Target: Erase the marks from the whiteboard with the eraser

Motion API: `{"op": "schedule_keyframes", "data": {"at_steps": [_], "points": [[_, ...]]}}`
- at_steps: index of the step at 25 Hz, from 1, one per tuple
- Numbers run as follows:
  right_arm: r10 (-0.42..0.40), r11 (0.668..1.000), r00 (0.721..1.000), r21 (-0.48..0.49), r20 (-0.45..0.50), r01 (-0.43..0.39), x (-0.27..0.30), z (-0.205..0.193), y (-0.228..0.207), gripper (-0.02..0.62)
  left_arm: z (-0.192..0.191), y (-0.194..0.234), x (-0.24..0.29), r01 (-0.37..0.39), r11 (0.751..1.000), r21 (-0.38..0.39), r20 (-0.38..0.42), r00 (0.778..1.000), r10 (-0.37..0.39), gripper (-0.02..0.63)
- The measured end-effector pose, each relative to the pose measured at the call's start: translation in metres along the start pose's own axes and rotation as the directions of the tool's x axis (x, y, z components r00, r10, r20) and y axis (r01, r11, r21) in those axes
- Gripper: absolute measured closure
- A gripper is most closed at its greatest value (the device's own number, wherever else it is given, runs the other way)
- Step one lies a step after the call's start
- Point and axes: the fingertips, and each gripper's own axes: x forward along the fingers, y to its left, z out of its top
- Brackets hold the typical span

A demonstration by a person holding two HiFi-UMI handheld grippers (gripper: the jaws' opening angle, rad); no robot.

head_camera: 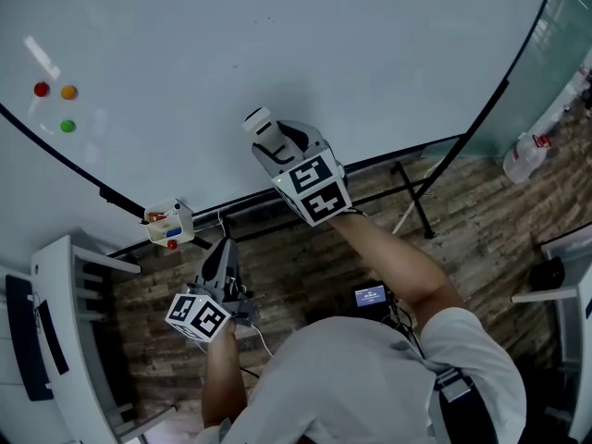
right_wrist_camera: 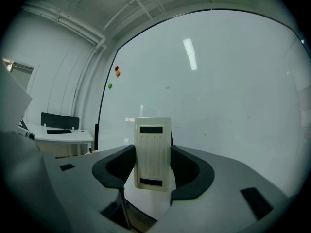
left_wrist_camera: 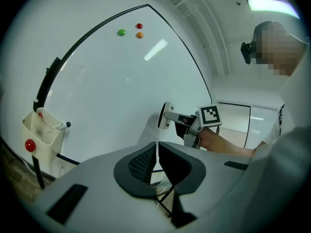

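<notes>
The whiteboard [head_camera: 277,54] fills the upper head view; I make out no pen marks on it. My right gripper [head_camera: 264,137] is shut on a cream eraser [right_wrist_camera: 152,152], whose pad end [head_camera: 256,118] rests against the lower part of the board. From the left gripper view the eraser [left_wrist_camera: 165,115] shows pressed to the whiteboard [left_wrist_camera: 112,91]. My left gripper [head_camera: 218,262] hangs lower, below the board's bottom edge, with its jaws shut and nothing between them [left_wrist_camera: 156,164].
Red, orange and green magnets [head_camera: 55,100] sit at the board's left. A small white marker holder [head_camera: 169,223] with a red magnet hangs on the bottom frame. Stand legs [head_camera: 412,197] cross the wooden floor. A white desk [head_camera: 65,331] is at the left, a plastic bottle [head_camera: 525,155] at the right.
</notes>
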Motion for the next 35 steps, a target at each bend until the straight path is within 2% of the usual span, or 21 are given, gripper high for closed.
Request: {"op": "schedule_keyframes", "data": {"at_steps": [9,20,30,35], "points": [[-0.060,0.998,0.998,0.013,0.012,0.059,-0.052,-0.003,-0.006,0.350,-0.011,-0.009,-0.013,0.034,0.999,-0.015,-0.032,0.999,-0.035,0.598],[-0.137,0.990,0.990,0.030,0.027,0.136,-0.143,-0.016,-0.051,0.350,-0.014,-0.043,-0.022,0.032,0.999,0.008,0.014,0.999,-0.033,0.598],[-0.216,0.973,0.975,0.076,-0.043,0.219,-0.280,-0.074,-0.128,0.350,-0.070,-0.149,-0.002,0.067,0.996,-0.052,0.013,0.998,-0.067,0.598],[-0.216,0.969,0.974,0.106,-0.064,0.222,-0.330,-0.099,-0.143,0.350,-0.096,-0.192,-0.006,0.069,0.996,-0.057,0.021,0.997,-0.068,0.600]]}}
